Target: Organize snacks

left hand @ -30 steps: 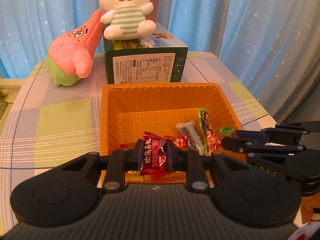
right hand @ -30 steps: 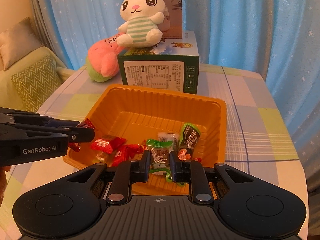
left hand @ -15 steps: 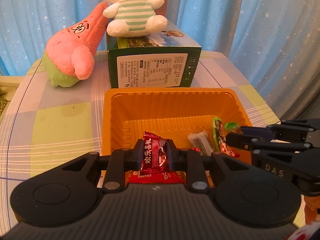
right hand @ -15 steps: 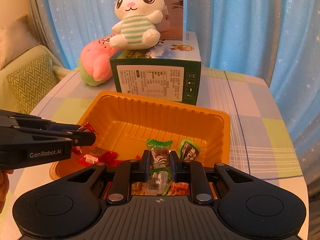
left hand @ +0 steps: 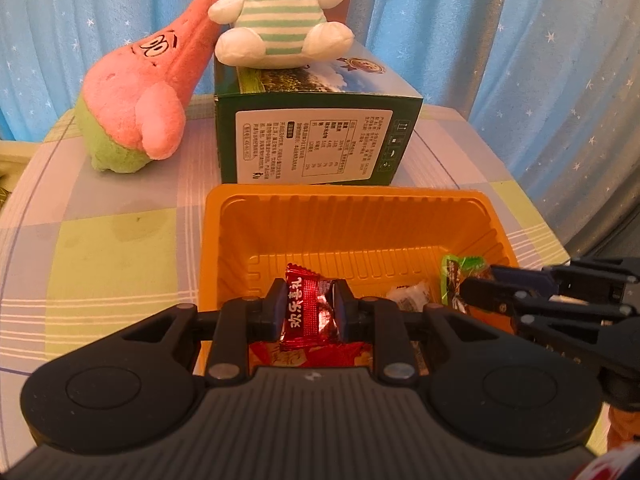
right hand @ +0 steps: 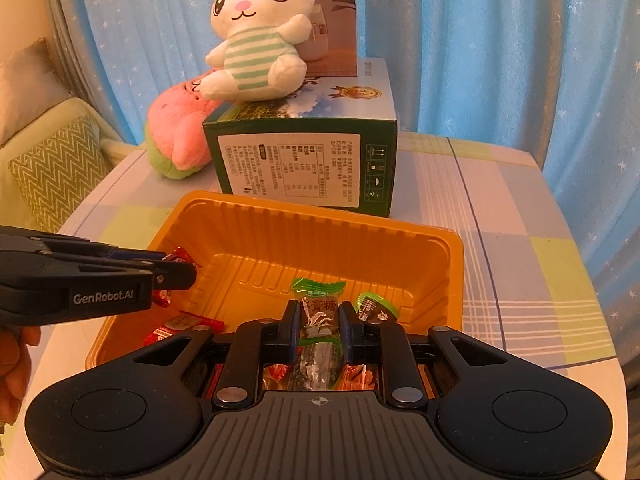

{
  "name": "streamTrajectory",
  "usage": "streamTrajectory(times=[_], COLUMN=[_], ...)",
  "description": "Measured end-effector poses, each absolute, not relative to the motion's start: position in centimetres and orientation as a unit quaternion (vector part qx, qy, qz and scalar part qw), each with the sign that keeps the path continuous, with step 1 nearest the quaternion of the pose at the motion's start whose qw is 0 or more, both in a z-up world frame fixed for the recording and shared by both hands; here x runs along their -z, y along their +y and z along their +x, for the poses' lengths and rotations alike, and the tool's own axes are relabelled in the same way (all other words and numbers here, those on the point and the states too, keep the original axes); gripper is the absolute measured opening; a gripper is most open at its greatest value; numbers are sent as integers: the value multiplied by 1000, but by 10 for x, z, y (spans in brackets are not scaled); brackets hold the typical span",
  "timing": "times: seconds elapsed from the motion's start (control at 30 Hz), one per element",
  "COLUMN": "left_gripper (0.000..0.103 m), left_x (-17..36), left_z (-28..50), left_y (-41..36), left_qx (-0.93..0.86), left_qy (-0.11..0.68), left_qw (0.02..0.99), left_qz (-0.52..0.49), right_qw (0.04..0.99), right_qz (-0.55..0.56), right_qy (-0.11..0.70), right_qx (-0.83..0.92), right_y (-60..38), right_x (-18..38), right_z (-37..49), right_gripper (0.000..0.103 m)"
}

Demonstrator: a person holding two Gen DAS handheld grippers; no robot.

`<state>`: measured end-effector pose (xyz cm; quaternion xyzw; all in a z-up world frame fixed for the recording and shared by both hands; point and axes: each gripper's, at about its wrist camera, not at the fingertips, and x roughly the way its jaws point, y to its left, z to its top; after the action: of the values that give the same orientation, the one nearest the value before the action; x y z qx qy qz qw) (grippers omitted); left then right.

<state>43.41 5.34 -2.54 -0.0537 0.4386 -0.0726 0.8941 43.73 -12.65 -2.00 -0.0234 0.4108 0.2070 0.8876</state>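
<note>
Pinching a red-wrapped candy (left hand: 307,307) between closed fingers, the left gripper (left hand: 308,306) hangs over the orange tray (left hand: 344,216). Beside it, the right gripper (right hand: 319,318) clamps a green-wrapped candy (right hand: 319,312) above the same tray's near edge.

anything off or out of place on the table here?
Only the pink star-shaped plush: it lies tipped over, leaning against the dark green cardboard box that the white striped bunny plush sits on. No spills or damage show. Loose wrapped candies sit inside the orange plastic tray.
</note>
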Motion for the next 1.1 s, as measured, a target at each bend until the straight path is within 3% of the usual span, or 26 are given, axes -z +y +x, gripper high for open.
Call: streamTrajectory(times=[0.1, 0.37, 0.77, 0.8, 0.83, 0.9, 1.1], left_gripper=[51, 57, 76, 77, 79, 84, 94], left_x=[26, 23, 7, 8, 8, 10, 13], left_z=[436, 423, 386, 382, 378, 370, 340], left_y=[54, 63, 88, 89, 90, 92, 90], left_qx=[72, 64, 37, 34, 32, 30, 29], left_qy=[436, 429, 401, 401, 401, 401, 397], left_qw=[895, 899, 914, 914, 914, 915, 916], left_qz=[-54, -53, -51, -48, -46, -47, -54], right_qw=[886, 882, 881, 881, 883, 888, 888], right_qz=[-18, 1, 68, 73, 74, 78, 88], right_qy=[414, 420, 397, 396, 395, 388, 396], right_qx=[-208, -212, -248, -247, -243, -234, -216], right_y=[-129, -131, -123, -123, -123, -127, -145], right_x=[22, 25, 7, 5, 4, 2, 0], right_z=[437, 437, 445, 446, 445, 441, 421], right_gripper=[20, 21, 21, 24, 44, 69, 70])
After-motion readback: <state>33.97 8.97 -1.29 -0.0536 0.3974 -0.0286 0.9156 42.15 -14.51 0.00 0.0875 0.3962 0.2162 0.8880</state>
